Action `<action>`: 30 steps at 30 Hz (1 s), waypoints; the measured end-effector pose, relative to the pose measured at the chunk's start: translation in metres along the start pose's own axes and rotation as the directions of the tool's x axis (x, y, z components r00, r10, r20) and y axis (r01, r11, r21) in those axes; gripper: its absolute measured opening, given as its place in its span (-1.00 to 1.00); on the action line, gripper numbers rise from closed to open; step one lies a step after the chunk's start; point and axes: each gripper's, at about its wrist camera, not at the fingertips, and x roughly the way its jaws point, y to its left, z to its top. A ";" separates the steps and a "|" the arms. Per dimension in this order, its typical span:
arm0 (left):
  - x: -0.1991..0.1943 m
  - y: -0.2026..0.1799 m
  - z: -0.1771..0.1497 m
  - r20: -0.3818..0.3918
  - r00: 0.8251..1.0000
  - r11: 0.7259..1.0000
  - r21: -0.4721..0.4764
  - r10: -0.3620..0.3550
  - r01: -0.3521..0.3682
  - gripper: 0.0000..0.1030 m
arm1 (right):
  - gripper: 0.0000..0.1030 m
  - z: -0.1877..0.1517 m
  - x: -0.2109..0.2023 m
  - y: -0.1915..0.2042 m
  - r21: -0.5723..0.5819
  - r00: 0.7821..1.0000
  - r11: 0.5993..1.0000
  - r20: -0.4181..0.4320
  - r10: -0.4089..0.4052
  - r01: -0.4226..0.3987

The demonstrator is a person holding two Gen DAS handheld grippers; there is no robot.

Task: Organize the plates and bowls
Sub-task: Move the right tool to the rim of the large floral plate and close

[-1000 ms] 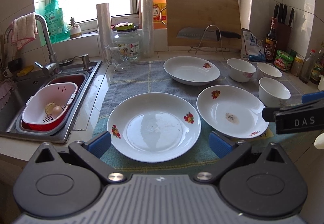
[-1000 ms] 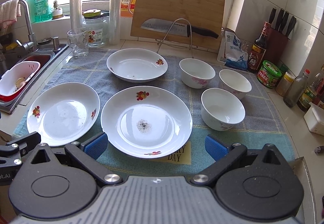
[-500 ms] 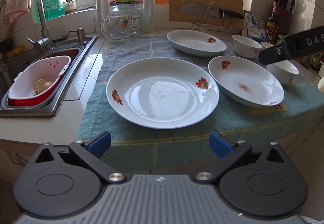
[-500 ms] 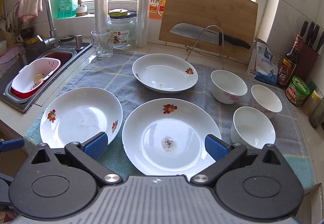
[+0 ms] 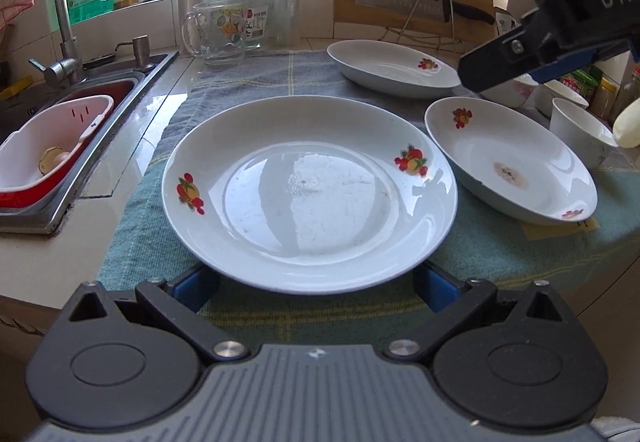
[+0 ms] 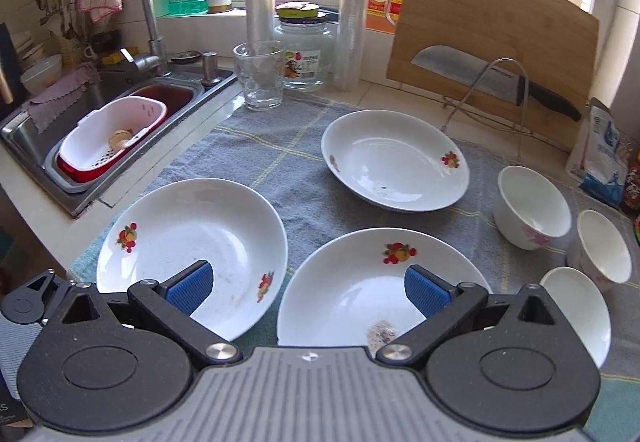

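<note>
Three white fruit-print plates lie on a grey-green cloth [image 5: 256, 74]. The near-left plate [image 5: 310, 194] fills the left wrist view; it also shows in the right wrist view [image 6: 192, 246]. My left gripper [image 5: 316, 284] is open, low at that plate's near rim, its blue pads partly hidden under the rim. The near-right plate [image 6: 380, 286] has a dark speck; my right gripper [image 6: 308, 284] is open and hovers above the two near plates. The far plate [image 6: 394, 162] lies behind. Three white bowls [image 6: 534, 206] stand at the right.
A sink [image 6: 120, 114] with a pink-white strainer basket [image 6: 112, 138] is at the left. A glass [image 6: 260, 78], a jar [image 6: 306, 54], rolls, a cutting board [image 6: 492, 54] and a knife on a wire rack stand at the back. Bottles and jars crowd the right wall.
My left gripper has dropped and moved forward to the near-left plate's rim. My right gripper has risen and shifted left above the two near plates.
</note>
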 end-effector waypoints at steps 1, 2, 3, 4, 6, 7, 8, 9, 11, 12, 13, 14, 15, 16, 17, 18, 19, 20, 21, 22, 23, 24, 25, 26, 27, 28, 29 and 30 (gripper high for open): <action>0.002 0.000 0.001 0.001 1.000 1.000 -0.006 0.006 -0.006 0.99 | 1.00 0.004 0.006 0.000 -0.013 1.000 0.999 -0.005 0.029 -0.029; 0.003 0.000 0.003 0.000 1.000 1.000 -0.013 0.008 -0.008 0.99 | 1.00 0.008 0.012 0.001 -0.028 0.998 0.998 -0.008 0.054 -0.055; 0.004 -0.001 0.003 0.001 1.000 1.000 -0.012 0.013 -0.013 0.99 | 1.00 0.012 0.017 0.001 -0.041 0.997 0.996 -0.014 0.074 -0.074; 0.005 -0.002 0.003 0.001 1.000 1.000 -0.010 0.018 -0.018 0.99 | 1.00 0.017 0.023 0.002 -0.052 0.995 0.994 -0.020 0.093 -0.094; 0.005 -0.002 0.002 0.011 1.000 1.000 -0.006 0.021 -0.021 0.99 | 1.00 0.026 0.035 0.002 -0.077 0.989 0.986 -0.034 0.143 -0.145; 0.005 -0.002 0.001 0.013 1.000 1.000 -0.001 0.024 -0.024 0.99 | 1.00 0.030 0.042 0.002 -0.085 0.985 0.981 -0.043 0.170 -0.173; 0.006 -0.003 0.002 0.009 1.000 1.000 0.006 0.029 -0.029 0.99 | 1.00 0.034 0.049 0.001 -0.091 0.979 0.975 -0.053 0.197 -0.201; 0.007 -0.003 0.003 0.003 0.999 0.999 0.006 0.036 -0.036 0.99 | 1.00 0.039 0.058 0.001 -0.098 0.972 0.968 -0.069 0.226 -0.232; 0.008 -0.004 0.006 -0.016 0.999 0.999 0.004 0.044 -0.044 1.00 | 1.00 0.046 0.073 0.000 -0.112 0.962 0.957 -0.094 0.258 -0.268; 0.009 -0.005 0.008 -0.025 0.999 0.999 0.002 0.048 -0.047 1.00 | 1.00 0.050 0.080 0.000 -0.122 0.955 0.949 -0.106 0.278 -0.290; 0.009 -0.005 0.009 -0.030 0.998 0.999 -0.002 0.049 -0.049 1.00 | 1.00 0.054 0.089 0.000 -0.130 0.948 0.942 -0.122 0.294 -0.310; 0.009 -0.005 0.009 -0.031 0.998 0.999 -0.002 0.050 -0.051 1.00 | 1.00 0.057 0.095 0.000 -0.136 0.941 0.936 -0.136 0.308 -0.326; 0.009 -0.005 0.008 -0.031 0.998 0.999 -0.003 0.051 -0.051 1.00 | 1.00 0.059 0.100 0.000 -0.144 0.932 0.925 -0.151 0.330 -0.351; 0.009 -0.005 0.008 -0.029 0.998 0.999 -0.003 0.051 -0.051 1.00 | 1.00 0.062 0.106 0.001 -0.155 0.924 0.916 -0.165 0.346 -0.370; 0.008 -0.005 0.007 -0.025 0.998 0.999 -0.001 0.050 -0.051 1.00 | 1.00 0.064 0.112 0.002 -0.168 0.918 0.909 -0.183 0.353 -0.383; 0.008 -0.005 0.007 -0.022 0.999 0.999 -0.002 0.049 -0.049 0.99 | 1.00 0.066 0.117 0.004 -0.180 0.912 0.902 -0.199 0.357 -0.393; 0.008 -0.004 0.006 -0.017 0.999 0.999 -0.004 0.047 -0.047 0.99 | 1.00 0.067 0.122 0.006 -0.194 0.905 0.892 -0.218 0.366 -0.408; 0.007 -0.004 0.004 -0.009 0.999 0.999 -0.005 0.045 -0.045 0.99 | 1.00 0.069 0.127 0.008 -0.205 0.894 0.880 -0.235 0.381 -0.428; 0.007 -0.004 0.003 0.001 0.999 0.999 -0.003 0.046 -0.046 0.99 | 1.00 0.070 0.130 0.009 -0.212 0.885 0.869 -0.249 0.395 -0.447; 0.006 -0.005 0.001 0.010 0.999 0.999 -0.001 0.049 -0.049 0.99 | 1.00 0.070 0.134 0.010 -0.216 0.873 0.857 -0.263 0.411 -0.468; 0.006 -0.005 0.000 0.019 0.999 0.999 0.000 0.049 -0.049 0.99 | 1.00 0.071 0.138 0.010 -0.219 0.862 0.845 -0.273 0.426 -0.487; 0.005 -0.006 -0.001 0.022 0.999 0.999 -0.001 0.050 -0.050 0.99 | 1.00 0.072 0.142 0.011 -0.219 0.849 0.832 -0.285 0.444 -0.509; 0.004 -0.006 -0.001 0.018 0.998 0.999 -0.002 0.055 -0.054 0.99 | 1.00 0.074 0.145 0.012 -0.218 0.838 0.822 -0.296 0.459 -0.527; 0.003 -0.006 -0.001 0.012 0.998 0.998 -0.004 0.061 -0.061 0.99 | 1.00 0.075 0.149 0.013 -0.218 0.826 0.811 -0.310 0.470 -0.543; 0.003 -0.006 0.000 0.009 0.998 0.998 -0.011 0.065 -0.065 0.99 | 0.97 0.076 0.152 0.014 -0.220 0.817 0.802 -0.321 0.479 -0.556; 0.002 -0.005 0.000 0.010 0.998 0.998 -0.011 0.062 -0.062 0.99 | 0.92 0.077 0.155 0.014 -0.221 0.808 0.793 -0.333 0.486 -0.568; 0.002 -0.004 0.000 0.012 0.998 0.998 -0.008 0.061 -0.060 0.99 | 0.90 0.078 0.158 0.015 -0.223 0.800 0.785 -0.346 0.490 -0.577; 0.001 -0.004 -0.001 0.015 0.998 0.998 -0.006 0.058 -0.057 0.99 | 0.85 0.079 0.160 0.015 -0.225 0.796 0.781 -0.354 0.491 -0.582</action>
